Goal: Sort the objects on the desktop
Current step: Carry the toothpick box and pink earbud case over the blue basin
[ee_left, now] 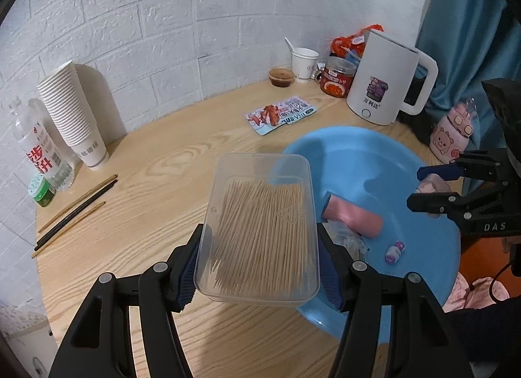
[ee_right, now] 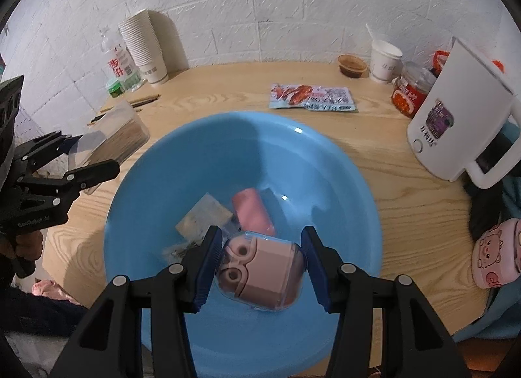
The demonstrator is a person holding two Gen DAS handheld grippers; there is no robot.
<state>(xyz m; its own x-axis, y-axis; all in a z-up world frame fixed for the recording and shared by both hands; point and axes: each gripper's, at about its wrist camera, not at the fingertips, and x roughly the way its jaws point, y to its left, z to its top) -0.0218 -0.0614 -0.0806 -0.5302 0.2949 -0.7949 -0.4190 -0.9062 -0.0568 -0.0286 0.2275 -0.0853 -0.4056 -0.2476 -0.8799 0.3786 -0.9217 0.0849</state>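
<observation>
Left gripper (ee_left: 259, 264) has its jaws squeezed on both long sides of the clear toothpick box (ee_left: 260, 231), held up over the bench (ee_left: 156, 189) right at the edge of the blue basin (ee_right: 342, 163). Right gripper (ee_right: 260, 272) has a pink pencil sharpener (ee_right: 260, 270) sitting between its jaws over the basin; they look snug against it.

Black tongs (ee_left: 257, 267), blue pads (ee_left: 187, 277), silver screws

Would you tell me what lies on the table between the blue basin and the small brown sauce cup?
A printed snack packet lies flat between the blue basin and sauce cup, clearest in the right wrist view.
</observation>
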